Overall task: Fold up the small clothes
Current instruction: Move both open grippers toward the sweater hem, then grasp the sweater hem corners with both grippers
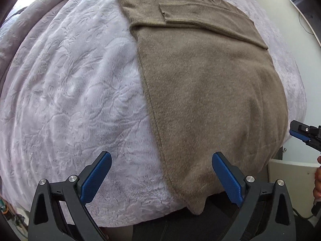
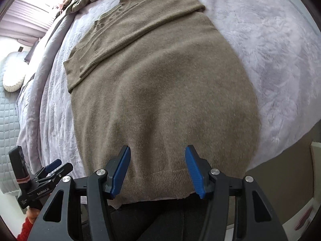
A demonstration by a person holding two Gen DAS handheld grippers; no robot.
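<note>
A brown knit sweater [image 1: 204,84] lies flat on a lavender plush blanket [image 1: 70,80], its sleeves folded across the chest at the far end. Its ribbed hem [image 2: 164,180] hangs just over the near bed edge. My left gripper [image 1: 161,154] is open wide above the sweater's near left corner, one finger over the blanket and one over the knit. My right gripper [image 2: 158,148] is open above the hem, nothing pressed between its blue pads [image 2: 120,170]. Each gripper shows at the edge of the other's view: the right gripper [image 1: 301,132] and the left gripper [image 2: 52,166].
A pile of other clothes [image 2: 86,0] sits at the far end of the bed. A white pillow [image 2: 14,76] and a grey quilted cover [image 2: 8,120] lie to the left. A person's dark trousers [image 2: 160,221] stand against the near bed edge. White furniture [image 1: 291,180] is at the right.
</note>
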